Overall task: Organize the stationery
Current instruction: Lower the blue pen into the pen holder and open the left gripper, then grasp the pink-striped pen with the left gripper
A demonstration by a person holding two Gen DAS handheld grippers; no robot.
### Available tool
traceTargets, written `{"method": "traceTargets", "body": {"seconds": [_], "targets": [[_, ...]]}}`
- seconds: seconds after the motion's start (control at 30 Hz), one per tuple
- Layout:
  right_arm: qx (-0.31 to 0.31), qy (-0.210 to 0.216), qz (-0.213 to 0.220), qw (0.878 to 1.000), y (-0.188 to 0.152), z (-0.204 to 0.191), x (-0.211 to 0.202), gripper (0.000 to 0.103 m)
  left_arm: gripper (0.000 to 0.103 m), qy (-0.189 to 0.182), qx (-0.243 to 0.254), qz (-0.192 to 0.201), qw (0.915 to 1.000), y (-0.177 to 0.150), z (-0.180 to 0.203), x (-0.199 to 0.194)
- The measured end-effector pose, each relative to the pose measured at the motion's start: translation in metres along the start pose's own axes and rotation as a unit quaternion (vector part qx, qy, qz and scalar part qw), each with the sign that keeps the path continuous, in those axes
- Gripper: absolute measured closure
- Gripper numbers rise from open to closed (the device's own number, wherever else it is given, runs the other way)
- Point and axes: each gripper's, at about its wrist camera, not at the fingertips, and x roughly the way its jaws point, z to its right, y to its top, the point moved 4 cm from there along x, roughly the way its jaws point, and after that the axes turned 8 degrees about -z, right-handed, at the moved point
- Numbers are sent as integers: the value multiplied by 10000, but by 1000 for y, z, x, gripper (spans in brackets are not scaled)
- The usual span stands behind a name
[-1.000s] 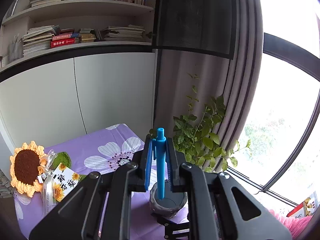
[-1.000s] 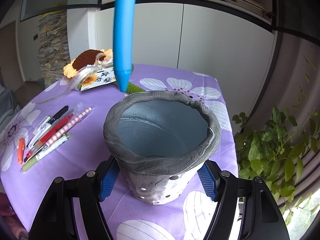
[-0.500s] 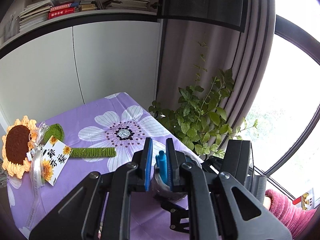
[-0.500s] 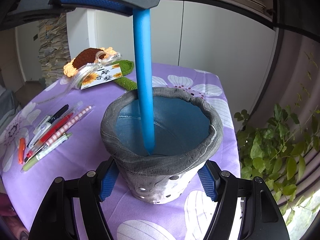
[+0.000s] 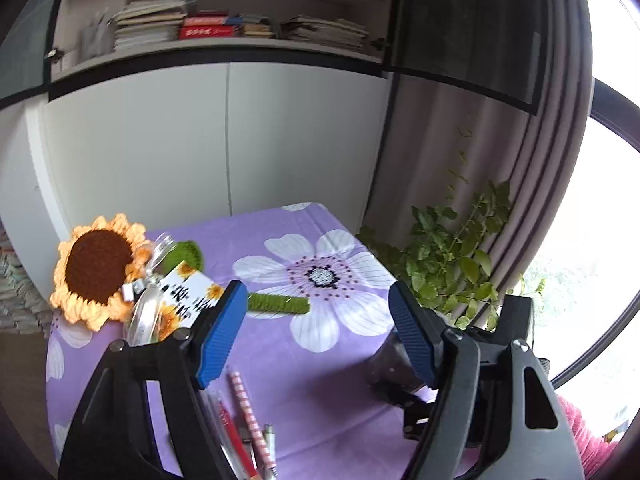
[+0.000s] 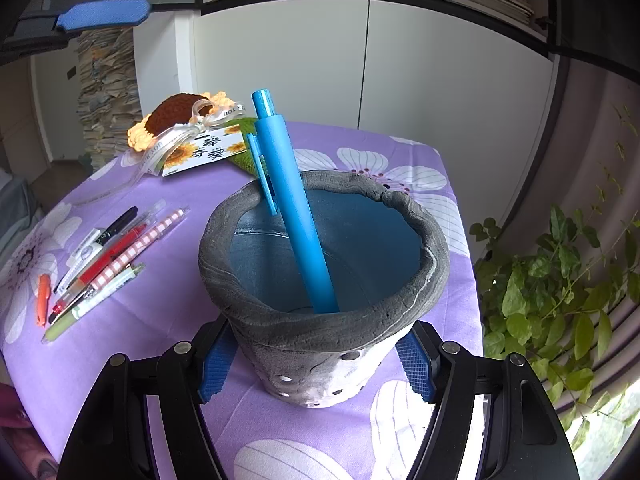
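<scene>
Blue pen [image 6: 294,208] sits inside the grey pot [image 6: 320,320], tip down at the pot's floor, click end up and leaning toward the pot's far-left rim, clip resting near that rim; long axis is steeply upright, tilted away from me. I judge it light, stiff, smooth plastic, a bit slippery, best pinched mid-barrel across the axis if it ever needs lifting out. The pot looks heavy and rigid with a thick uneven lip and small holes low on its wall; I'd hold it by the lower wall. My right gripper [image 6: 316,364] does exactly that, clamped on the pot's lower wall, one blue pad on each side. My left gripper [image 5: 316,336] has its jaws opening with nothing between the pads, only purple tablecloth [image 5: 320,400] showing through the gap; the pot is partly hidden behind its right finger. To the pot's left, well apart, the remaining pens [image 6: 96,264] lie in a loose bundle, long axes roughly parallel and running diagonally away from me, a striped pen [image 6: 136,248] among them and an orange marker [image 6: 42,294] at the near-left end. Beyond the pot lies a crochet sunflower [image 6: 176,120] with a card [image 6: 208,150]. Right of the pot, off the table, a green plant [image 6: 560,280].
</scene>
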Motion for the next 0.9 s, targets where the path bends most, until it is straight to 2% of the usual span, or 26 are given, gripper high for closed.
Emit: {"method": "traceTargets", "body": {"seconds": [0.13,0.23,0.33,0.4,0.7,0.9], "targets": [[0,-1,1,10000,0,0,0,31,33,147,-834,-426,9955,-17,-40,13],[0,-3,0,10000,0,0,0,31,36,361,-994,-877,9905,-32,-48,32],[0,-3,0,10000,0,0,0,31,55,337,-1098,-1370,9839,-42,-50,54],[-2,-3,0,10000,0,0,0,31,60,306,-1193,-1626,9790,-48,-51,69],[22,-18,7,10000,-1,2,0,31,65,660,-1219,-2259,9642,-59,-63,117],[32,9,6,10000,-2,2,0,31,65,748,-1222,-2412,9598,-65,-65,126]]}}
